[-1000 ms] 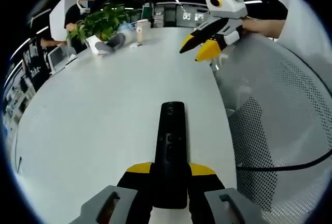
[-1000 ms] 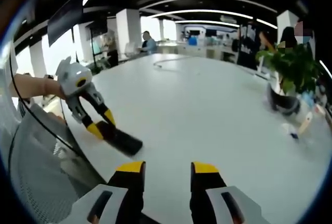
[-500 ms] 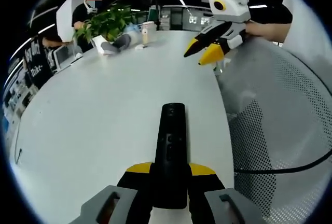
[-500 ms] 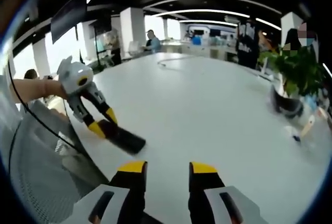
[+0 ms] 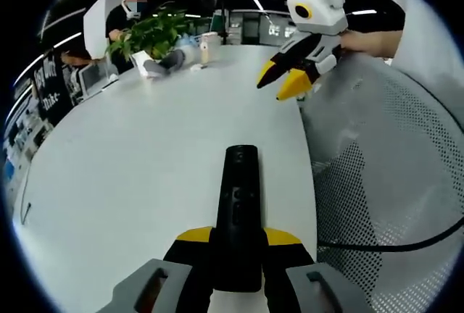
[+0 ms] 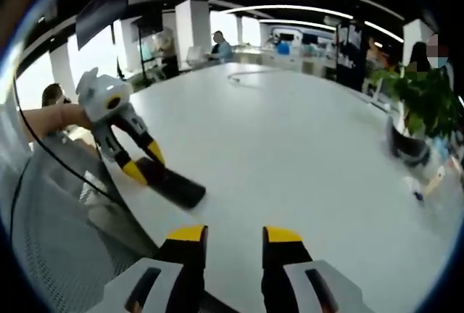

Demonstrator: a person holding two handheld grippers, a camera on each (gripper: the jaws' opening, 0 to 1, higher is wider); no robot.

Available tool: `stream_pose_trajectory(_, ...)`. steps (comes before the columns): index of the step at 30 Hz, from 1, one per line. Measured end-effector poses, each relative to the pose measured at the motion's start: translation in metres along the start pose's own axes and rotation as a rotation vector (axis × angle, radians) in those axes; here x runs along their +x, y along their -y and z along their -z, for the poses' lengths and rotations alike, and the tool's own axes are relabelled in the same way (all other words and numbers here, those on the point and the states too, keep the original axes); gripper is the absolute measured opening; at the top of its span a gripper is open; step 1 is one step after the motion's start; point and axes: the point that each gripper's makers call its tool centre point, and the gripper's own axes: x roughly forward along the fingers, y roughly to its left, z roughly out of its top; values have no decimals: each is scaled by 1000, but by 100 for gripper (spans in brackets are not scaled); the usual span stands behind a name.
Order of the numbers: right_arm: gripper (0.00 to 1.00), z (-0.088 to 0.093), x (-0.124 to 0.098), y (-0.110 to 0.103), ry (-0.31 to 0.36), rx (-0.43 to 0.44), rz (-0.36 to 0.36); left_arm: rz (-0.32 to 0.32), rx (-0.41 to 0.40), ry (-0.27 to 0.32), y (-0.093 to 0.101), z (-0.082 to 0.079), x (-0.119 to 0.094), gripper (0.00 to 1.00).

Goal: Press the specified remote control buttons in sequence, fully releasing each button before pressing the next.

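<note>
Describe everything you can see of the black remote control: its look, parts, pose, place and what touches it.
The remote control is a long, slim black bar, plastic by its look, with a rounded far end and a few small buttons along its upper face. It lies low over the white table near the edge, its near end clamped between the yellow-tipped tongs of the left gripper. The right gripper is open, apart from it.

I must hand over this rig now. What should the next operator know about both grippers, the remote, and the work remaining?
Left gripper: shut on the black remote, holding its near end just above the white table.
Right gripper: open, holding nothing, off the remote; it also shows in the left gripper view.
Done: remote grasped and steadied. No press is visible.
Left: bring the right fingers to the buttons and press them in sequence, releasing each fully.
</note>
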Motion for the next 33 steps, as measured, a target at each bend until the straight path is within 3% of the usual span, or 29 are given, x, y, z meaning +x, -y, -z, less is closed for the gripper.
stream_pose_trajectory(7,27,2,1,-1,-16,-10,-2,36,38,17,7,0,0,24)
stream_pose_trajectory(17,27,4,1,-4,-29,-16,-17,48,20,21,8,0,1,24)
stream_pose_trajectory(20,26,5,2,-7,-33,-25,-27,99,31,37,18,-3,2,24)
stream_pose_trajectory(22,26,5,2,-9,-36,-35,-38,118,69,41,24,-4,3,24)
stream_pose_trajectory(27,26,2,4,-22,-27,-45,-101,126,78,45,23,-5,4,24)
stream_pose_trajectory(33,26,8,6,-34,-74,-102,-160,125,83,49,24,-4,4,24)
